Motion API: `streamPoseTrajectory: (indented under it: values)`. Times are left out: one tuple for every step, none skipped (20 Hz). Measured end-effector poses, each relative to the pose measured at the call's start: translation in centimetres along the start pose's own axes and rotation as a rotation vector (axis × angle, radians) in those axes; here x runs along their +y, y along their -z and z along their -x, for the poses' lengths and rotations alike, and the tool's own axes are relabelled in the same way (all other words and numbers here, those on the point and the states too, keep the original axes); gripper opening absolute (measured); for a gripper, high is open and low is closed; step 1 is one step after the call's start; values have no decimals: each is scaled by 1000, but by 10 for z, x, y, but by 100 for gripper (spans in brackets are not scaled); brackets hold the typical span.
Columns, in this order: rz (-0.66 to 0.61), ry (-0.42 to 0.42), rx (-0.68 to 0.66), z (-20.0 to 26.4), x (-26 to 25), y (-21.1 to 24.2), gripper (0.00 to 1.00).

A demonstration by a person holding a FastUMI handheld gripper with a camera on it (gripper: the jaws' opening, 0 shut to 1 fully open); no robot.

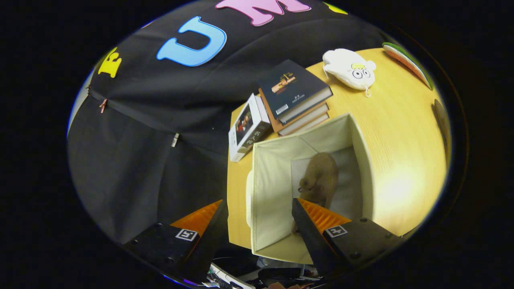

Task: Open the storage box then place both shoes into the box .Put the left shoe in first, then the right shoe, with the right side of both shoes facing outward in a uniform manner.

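An open cream fabric storage box (273, 188) stands on a wooden table (401, 132). A tan shoe (319, 178) lies on the box's pale floor, lengthwise, just ahead of one finger. My gripper (257, 216) hangs above the box's near edge, tilted, and is open with nothing between its fingers. One fingertip (311, 214) is over the box's inside near the shoe's end; the other (204, 218) is out past the table's edge, over the dark cloth.
A stack of books (295, 96) and a white boxed item (247, 126) lie beyond the box. Farther off sit a white plush toy (349, 70) and a green-rimmed object (405, 60) at the table's far side. Clutter (241, 277) lies below the table edge.
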State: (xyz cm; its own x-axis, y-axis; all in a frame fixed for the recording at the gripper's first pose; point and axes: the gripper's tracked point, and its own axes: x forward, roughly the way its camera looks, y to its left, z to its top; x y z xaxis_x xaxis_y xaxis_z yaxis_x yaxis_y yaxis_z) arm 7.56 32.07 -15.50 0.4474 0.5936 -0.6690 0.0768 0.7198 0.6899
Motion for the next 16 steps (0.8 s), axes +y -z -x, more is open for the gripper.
streamPoseTrajectory:
  values:
    - [22, -4, -32, 15, -4, -11, 98]
    - [48, -3, -65, 31, -10, -21, 98]
    - [76, 4, -93, 47, -20, -31, 98]
    - [99, 19, -123, 63, -32, -40, 98]
    - [121, 39, -153, 78, -46, -50, 98]
    - [142, 64, -186, 93, -62, -59, 98]
    - [161, 95, -217, 107, -79, -67, 98]
    - [182, 132, -244, 121, -99, -75, 98]
    - [199, 181, -263, 135, -123, -82, 98]
    - [214, 223, -269, 149, -144, -85, 98]
    - [230, 256, -273, 163, -161, -89, 98]
    - [246, 291, -278, 175, -181, -93, 98]
    - [265, 322, -282, 188, -200, -98, 98]
    - [288, 356, -287, 199, -219, -101, 98]
    - [312, 391, -286, 210, -239, -103, 98]
    - [350, 423, -269, 216, -259, -102, 98]
